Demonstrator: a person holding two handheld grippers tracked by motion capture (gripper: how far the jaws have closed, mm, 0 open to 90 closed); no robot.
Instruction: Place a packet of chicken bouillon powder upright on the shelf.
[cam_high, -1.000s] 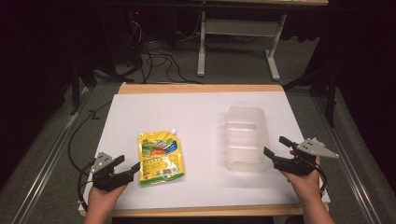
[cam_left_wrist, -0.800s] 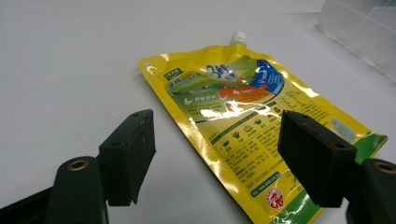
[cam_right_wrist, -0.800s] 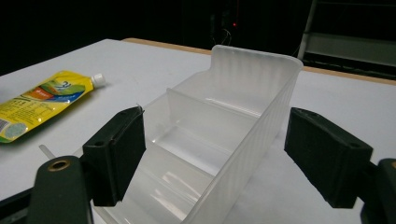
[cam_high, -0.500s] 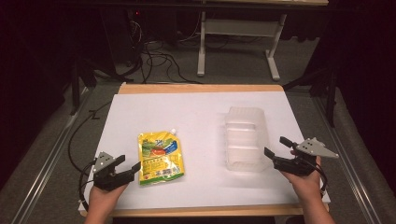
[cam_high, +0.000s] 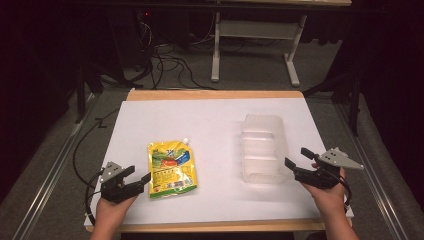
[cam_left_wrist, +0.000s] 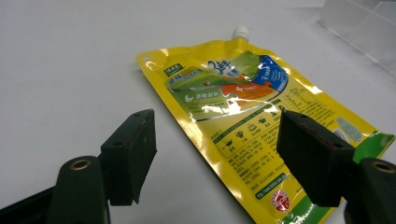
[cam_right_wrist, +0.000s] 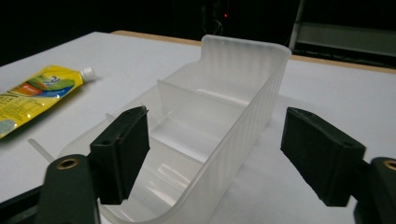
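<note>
A yellow spouted pouch (cam_high: 171, 169) (cam_left_wrist: 252, 116) lies flat on the white table (cam_high: 210, 120), left of centre. My left gripper (cam_high: 140, 174) (cam_left_wrist: 217, 140) sits at its near left corner, open, with the pouch's left edge running between the jaws and no pad pressing it. A clear plastic bin (cam_high: 263, 147) (cam_right_wrist: 219, 107) with a divider stands on the right. My right gripper (cam_high: 296, 156) (cam_right_wrist: 219, 149) is at its near right corner. Its jaws have just been closing a little but stand open, one over the bin's inside and one outside, with the bin's wall between them untouched.
The pouch (cam_right_wrist: 32, 93) lies off to the left in the right gripper view, and the bin's corner (cam_left_wrist: 364, 23) is at the top right of the left gripper view. Beyond the table's wooden far edge (cam_high: 215, 94) are dark floor, cables and a metal stand (cam_high: 252, 40).
</note>
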